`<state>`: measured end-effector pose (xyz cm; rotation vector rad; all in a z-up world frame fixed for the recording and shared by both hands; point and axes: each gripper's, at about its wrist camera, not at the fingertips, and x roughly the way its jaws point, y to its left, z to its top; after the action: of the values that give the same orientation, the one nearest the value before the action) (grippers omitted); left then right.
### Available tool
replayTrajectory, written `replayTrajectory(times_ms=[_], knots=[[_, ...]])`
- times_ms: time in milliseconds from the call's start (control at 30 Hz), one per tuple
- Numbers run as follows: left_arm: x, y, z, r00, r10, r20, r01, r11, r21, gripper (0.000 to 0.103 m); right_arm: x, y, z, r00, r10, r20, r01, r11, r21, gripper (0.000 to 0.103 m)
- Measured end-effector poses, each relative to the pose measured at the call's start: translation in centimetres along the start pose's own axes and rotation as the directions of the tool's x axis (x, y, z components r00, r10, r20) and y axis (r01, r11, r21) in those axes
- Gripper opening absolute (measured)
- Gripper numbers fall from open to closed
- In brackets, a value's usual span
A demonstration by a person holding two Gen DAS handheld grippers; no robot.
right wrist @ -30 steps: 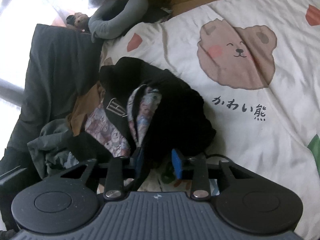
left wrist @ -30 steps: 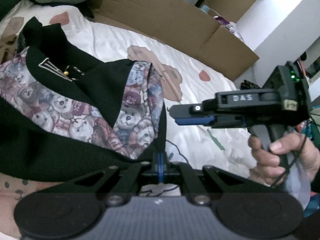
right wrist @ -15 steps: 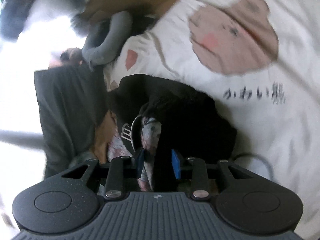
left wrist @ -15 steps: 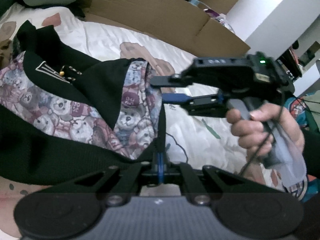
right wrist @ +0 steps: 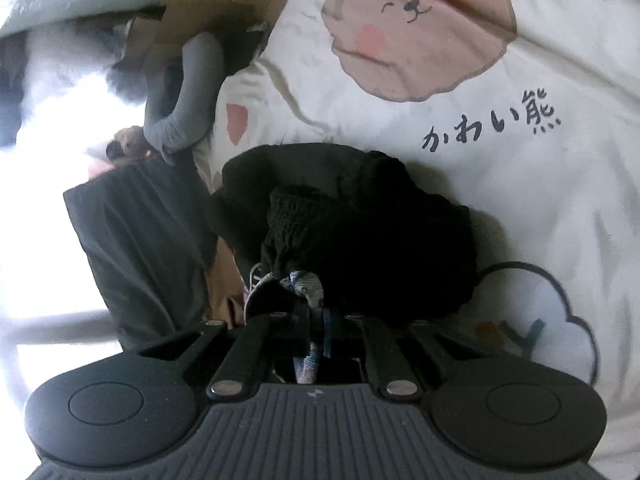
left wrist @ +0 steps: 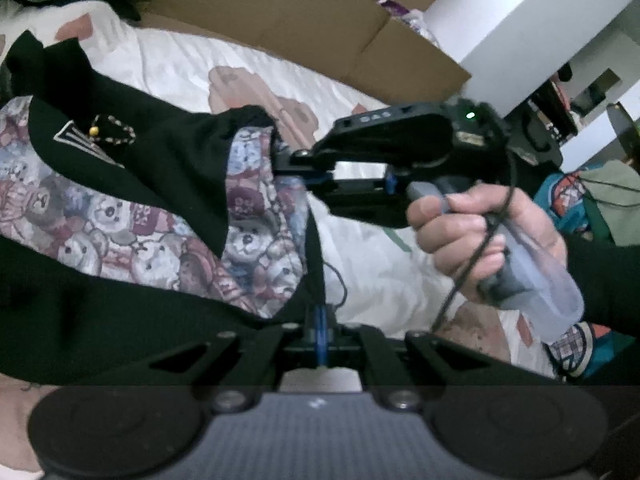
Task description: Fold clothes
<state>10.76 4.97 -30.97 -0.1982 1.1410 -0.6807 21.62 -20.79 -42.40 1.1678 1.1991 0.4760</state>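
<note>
The black knit jacket with teddy-bear print lining [left wrist: 168,216] lies bunched on the white bear-print bedsheet [right wrist: 540,184], its far side hidden. Left gripper [left wrist: 320,330] and right gripper [right wrist: 316,332] pinch its edge; cardboard boxes [left wrist: 280,28] line the bed's far edge.

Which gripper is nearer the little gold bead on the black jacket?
Right. The right gripper grips the jacket at its lining edge, level with the gold bead. The left gripper pinches the lower corner, farther away.

Black jacket [right wrist: 360,232] hides the right tool's [right wrist: 318,330] fingertips.
</note>
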Motion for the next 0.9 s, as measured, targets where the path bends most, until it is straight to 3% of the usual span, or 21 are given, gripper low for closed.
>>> replayTrajectory(times_ms=[100,167,233,333,467,633,900], knots=[[-0.1,0.3,0.5,1.000,-0.018,-0.002,0.018,1.000,-0.007,0.005,-0.8,0.4,0.0,0.999,-0.049,-0.018,0.048,0.996,-0.073,0.002],[-0.3,0.2,1.0,1.000,-0.021,0.012,0.021,1.000,0.000,0.016,-1.5,0.5,-0.1,0.996,-0.084,-0.025,0.081,0.990,-0.115,0.002],[-0.6,0.3,1.7,0.999,-0.016,0.037,0.016,1.000,0.013,0.034,-2.1,0.3,-0.2,0.993,-0.112,-0.028,0.107,0.984,-0.141,0.002],[-0.6,0.6,3.0,0.998,0.038,0.057,-0.040,0.999,0.035,0.048,-3.3,-0.1,-0.4,0.988,-0.154,-0.027,0.147,0.974,-0.170,0.001],[-0.6,2.1,4.6,0.987,0.128,0.097,-0.128,0.992,-0.005,0.061,-5.0,-0.7,-0.8,0.980,-0.201,-0.015,0.193,0.959,-0.208,0.001],[-1.1,4.3,6.6,0.954,0.256,0.157,-0.253,0.967,-0.041,0.071,-7.4,-2.4,-1.4,0.969,-0.247,-0.001,0.242,0.950,-0.198,0.001],[-1.1,8.6,9.7,0.882,0.427,0.200,-0.409,0.904,-0.126,0.076,-10.3,-3.6,-0.9,0.948,-0.309,0.078,0.318,0.929,-0.188,0.001]])
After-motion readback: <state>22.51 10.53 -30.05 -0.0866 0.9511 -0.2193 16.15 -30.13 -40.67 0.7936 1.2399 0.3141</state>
